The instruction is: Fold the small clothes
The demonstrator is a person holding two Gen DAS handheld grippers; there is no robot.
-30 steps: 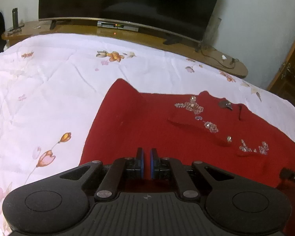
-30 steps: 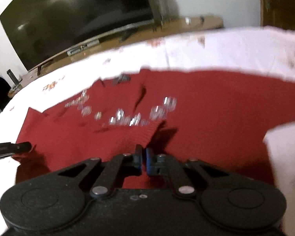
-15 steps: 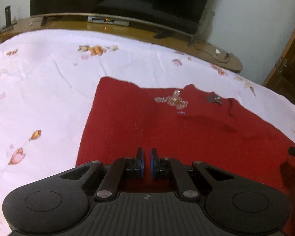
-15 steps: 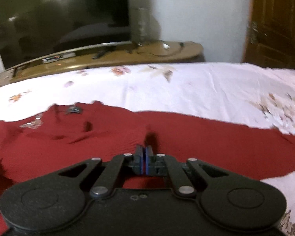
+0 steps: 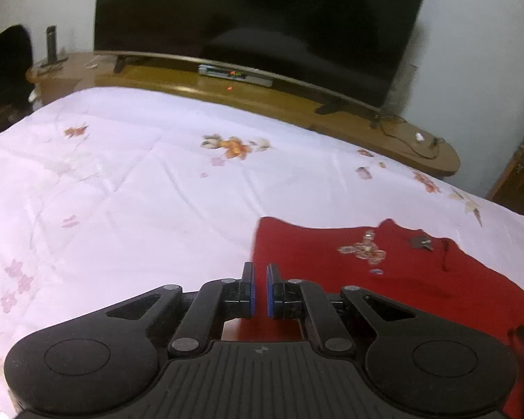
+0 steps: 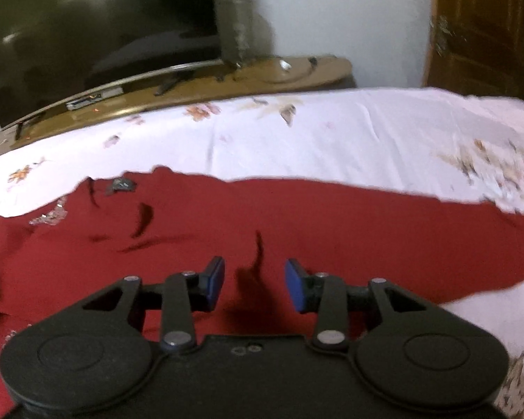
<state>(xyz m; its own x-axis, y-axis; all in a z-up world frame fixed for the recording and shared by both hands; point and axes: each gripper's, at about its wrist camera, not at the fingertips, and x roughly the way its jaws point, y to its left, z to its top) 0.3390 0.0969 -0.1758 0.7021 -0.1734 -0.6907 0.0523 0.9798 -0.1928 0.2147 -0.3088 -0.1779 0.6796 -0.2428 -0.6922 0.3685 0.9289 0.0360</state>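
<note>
A red knit garment (image 5: pixel 332 279) lies flat on the bed, with bead trim (image 5: pixel 363 249) and a dark neck label (image 5: pixel 421 242) near its far edge. My left gripper (image 5: pixel 258 289) is shut at the garment's left edge, and I see no cloth between its pads. In the right wrist view the garment (image 6: pixel 332 227) spreads across the middle. My right gripper (image 6: pixel 255 284) hangs just above it and its jaws are opening. A small raised pinch of red cloth (image 6: pixel 256 255) stands between the fingers, and neither pad touches it.
The bed cover (image 5: pixel 122 192) is white with flower prints and stretches far to the left and beyond the garment. A wooden TV stand (image 5: pixel 297 104) with a large dark television (image 5: pixel 255 17) runs along the far side. A brown door (image 6: pixel 482 24) is at the right.
My right gripper has gone from shut to jaws apart, letting go of the red cloth. My left gripper slid left to the garment's edge. The beaded sleeve seen a second ago is folded under.
</note>
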